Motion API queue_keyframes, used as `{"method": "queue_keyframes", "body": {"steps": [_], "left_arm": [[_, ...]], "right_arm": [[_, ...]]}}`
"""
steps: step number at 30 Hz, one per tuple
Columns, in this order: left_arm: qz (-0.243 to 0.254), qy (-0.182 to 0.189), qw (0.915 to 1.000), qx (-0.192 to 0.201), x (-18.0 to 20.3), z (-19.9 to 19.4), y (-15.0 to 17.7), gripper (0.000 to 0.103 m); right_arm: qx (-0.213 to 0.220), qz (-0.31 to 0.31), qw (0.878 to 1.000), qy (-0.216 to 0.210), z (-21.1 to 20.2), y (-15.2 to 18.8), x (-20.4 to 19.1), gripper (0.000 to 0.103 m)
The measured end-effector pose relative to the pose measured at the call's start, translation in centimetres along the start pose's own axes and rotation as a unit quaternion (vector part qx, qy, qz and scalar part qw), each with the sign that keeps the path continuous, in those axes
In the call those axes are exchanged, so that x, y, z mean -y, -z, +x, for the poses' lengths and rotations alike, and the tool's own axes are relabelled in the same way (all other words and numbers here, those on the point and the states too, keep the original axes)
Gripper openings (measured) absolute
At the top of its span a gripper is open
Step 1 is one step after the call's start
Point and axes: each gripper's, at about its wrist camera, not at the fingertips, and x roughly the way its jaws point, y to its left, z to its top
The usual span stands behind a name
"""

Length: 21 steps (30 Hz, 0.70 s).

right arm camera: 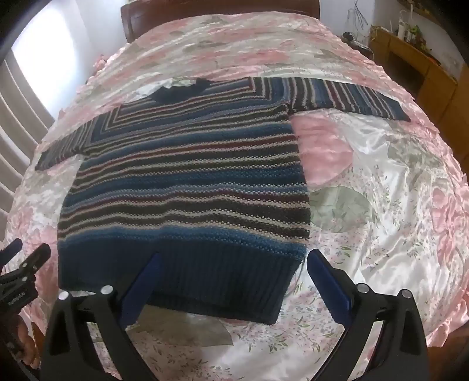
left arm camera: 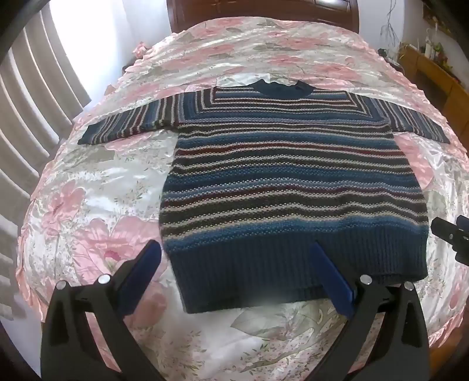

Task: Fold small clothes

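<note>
A small striped knit sweater [left arm camera: 281,181] in blue, dark red and cream lies flat on the bed, both sleeves spread out sideways, collar at the far end. My left gripper [left arm camera: 237,249] is open above the left part of its dark ribbed hem [left arm camera: 263,272], blue pads wide apart. In the right wrist view the same sweater [right arm camera: 187,175] shows, and my right gripper [right arm camera: 233,258] is open over the hem's right corner [right arm camera: 281,281]. Each gripper's tip shows at the edge of the other's view: the right one [left arm camera: 451,234] and the left one [right arm camera: 23,263].
The bed [left arm camera: 96,205] carries a shiny pink and white floral cover [right arm camera: 381,190]. A dark wooden headboard [left arm camera: 263,11] stands at the far end. Curtains [left arm camera: 29,102] hang on the left; a wooden desk [right arm camera: 416,67] stands at the right. A hand [right arm camera: 27,345] shows low left.
</note>
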Motion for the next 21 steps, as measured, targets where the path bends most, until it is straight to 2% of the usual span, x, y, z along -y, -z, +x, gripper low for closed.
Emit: {"method": "queue_keyframes", "body": {"steps": [6,12,21], "left_arm": [[0.013,-0.007,0.9999,0.005,0.34,-0.01,-0.2,0.1],[0.011,-0.002,0.9998,0.014,0.11,-0.09,0.13,0.1],[-0.002,-0.003,0.9999,0.014,-0.38,-0.09,0.0,0.1]], "right_arm": [[0.009,0.0,1.0,-0.01,-0.2,0.46,0.32,0.099],[0.016,0.013,1.0,0.011,-0.39,0.28,-0.06,0.099],[0.022,0.024,0.999,0.017,-0.6,0.21,0.63,0.099]]}}
